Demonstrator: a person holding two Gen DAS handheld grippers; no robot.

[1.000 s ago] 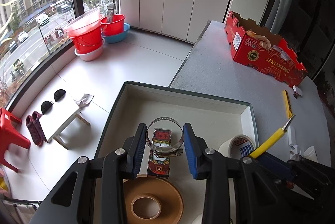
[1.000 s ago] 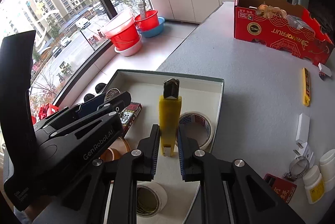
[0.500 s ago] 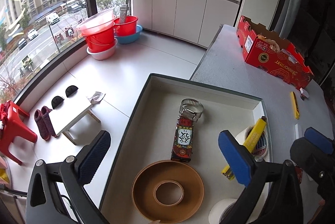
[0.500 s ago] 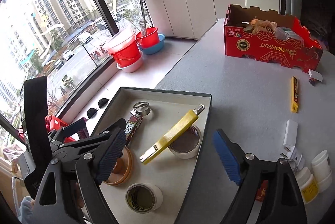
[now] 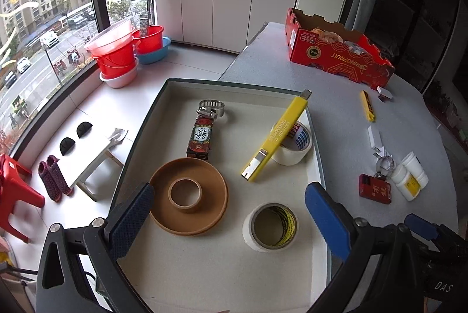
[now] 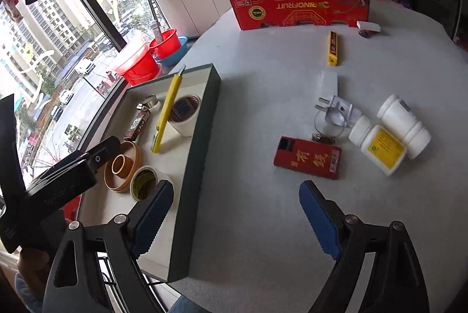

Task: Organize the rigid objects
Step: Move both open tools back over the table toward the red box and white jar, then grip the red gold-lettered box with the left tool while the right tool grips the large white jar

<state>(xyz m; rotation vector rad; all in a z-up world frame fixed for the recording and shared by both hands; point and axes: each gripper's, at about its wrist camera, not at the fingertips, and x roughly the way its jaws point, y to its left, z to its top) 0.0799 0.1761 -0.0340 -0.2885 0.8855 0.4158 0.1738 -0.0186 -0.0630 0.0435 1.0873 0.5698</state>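
Note:
My left gripper (image 5: 231, 221) is open and empty above the near end of the grey tray (image 5: 187, 83). In the tray lie a metal hose clamp (image 5: 212, 107), a small red box (image 5: 200, 139), a brown tape roll (image 5: 188, 191), two white tape rolls (image 5: 270, 226), and a yellow utility knife (image 5: 276, 134) leaning on the far roll. My right gripper (image 6: 237, 221) is open and empty over the table beside the tray (image 6: 201, 155). On the table lie a red box (image 6: 307, 157), white bottles (image 6: 377, 145), a plug with a clamp (image 6: 336, 111) and a yellow cutter (image 6: 332, 48).
A red cardboard fruit box (image 6: 298, 6) stands at the table's far edge, with a small white block (image 6: 368, 26) beside it. The tray sits at the table's left edge above the floor, where red basins (image 5: 117, 55) and a white stool (image 5: 87, 155) stand.
Both grippers opened and drew back. The left let go of the hose clamp by the red box; the right let go of the yellow knife, which now leans on the tape roll.

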